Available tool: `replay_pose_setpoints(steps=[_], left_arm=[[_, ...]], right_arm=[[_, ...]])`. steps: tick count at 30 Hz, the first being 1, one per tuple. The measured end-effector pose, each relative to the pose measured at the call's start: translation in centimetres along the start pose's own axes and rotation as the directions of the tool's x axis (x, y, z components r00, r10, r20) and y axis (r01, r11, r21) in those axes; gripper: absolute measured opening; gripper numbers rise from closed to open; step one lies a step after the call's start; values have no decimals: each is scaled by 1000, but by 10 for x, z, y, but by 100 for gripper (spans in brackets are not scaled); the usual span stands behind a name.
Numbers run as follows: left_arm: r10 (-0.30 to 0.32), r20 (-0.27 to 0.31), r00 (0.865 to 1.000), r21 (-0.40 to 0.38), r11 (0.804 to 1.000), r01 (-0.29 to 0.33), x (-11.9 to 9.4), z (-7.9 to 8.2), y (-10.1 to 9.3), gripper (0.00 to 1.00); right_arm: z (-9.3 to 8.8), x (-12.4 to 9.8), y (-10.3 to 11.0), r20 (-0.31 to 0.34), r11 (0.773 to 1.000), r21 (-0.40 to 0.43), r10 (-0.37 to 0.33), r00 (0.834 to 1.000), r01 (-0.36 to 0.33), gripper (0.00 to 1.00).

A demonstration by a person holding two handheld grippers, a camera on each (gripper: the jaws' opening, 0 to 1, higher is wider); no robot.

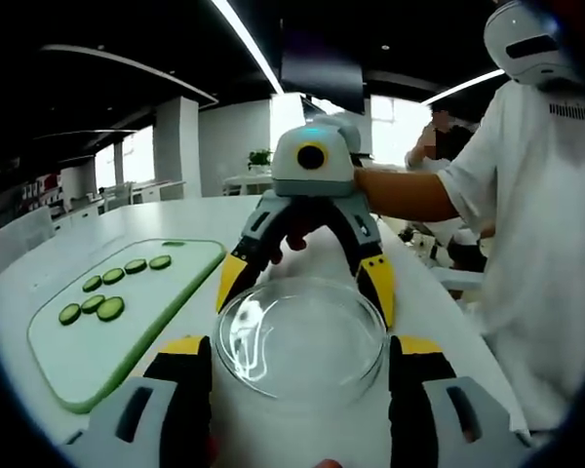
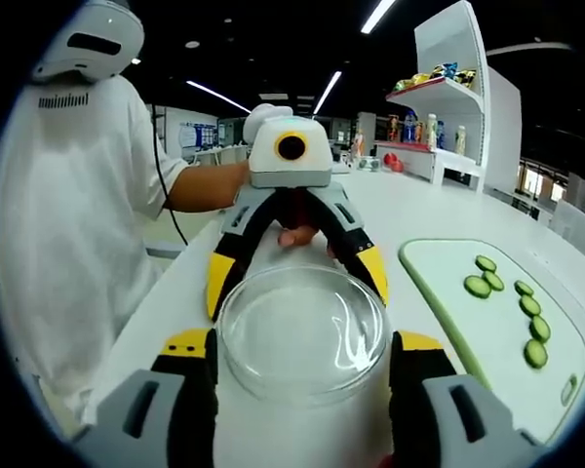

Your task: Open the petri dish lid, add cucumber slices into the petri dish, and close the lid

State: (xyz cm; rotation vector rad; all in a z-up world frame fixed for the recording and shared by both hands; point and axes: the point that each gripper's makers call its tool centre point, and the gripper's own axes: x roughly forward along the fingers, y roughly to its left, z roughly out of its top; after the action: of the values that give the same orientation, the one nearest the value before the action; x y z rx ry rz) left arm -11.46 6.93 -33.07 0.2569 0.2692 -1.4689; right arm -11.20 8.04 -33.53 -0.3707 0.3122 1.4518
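A clear glass petri dish (image 1: 300, 336) (image 2: 302, 331) with its lid on rests on the white table (image 1: 39, 283), between my two grippers, which face each other. My left gripper (image 1: 302, 353) grips the dish's near side, with its yellow-tipped jaws against the rim on both sides. From the far side, my right gripper (image 1: 305, 283) clamps the same dish. In the right gripper view my right gripper (image 2: 302, 353) holds the near rim and my left gripper (image 2: 297, 278) the far rim. Several cucumber slices (image 1: 107, 291) (image 2: 522, 302) lie on a pale green cutting board (image 1: 88, 361) (image 2: 487, 341) beside the dish.
A person in a white shirt (image 1: 546, 244) (image 2: 68, 224) stands at the table's edge, holding the grippers. A white shelf with bottles and packets (image 2: 439, 97) stands at the back. Another person (image 1: 448, 141) is behind, far off.
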Motion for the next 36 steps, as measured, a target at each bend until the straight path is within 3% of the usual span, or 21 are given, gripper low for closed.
replay_pose_setpoints(steps=[36], left_arm=[[11,-9,1000,11,1000,-11,-1,2,0,69]], right_arm=[[0,0,-1,-8,1000,9,-1,1000,1,67]])
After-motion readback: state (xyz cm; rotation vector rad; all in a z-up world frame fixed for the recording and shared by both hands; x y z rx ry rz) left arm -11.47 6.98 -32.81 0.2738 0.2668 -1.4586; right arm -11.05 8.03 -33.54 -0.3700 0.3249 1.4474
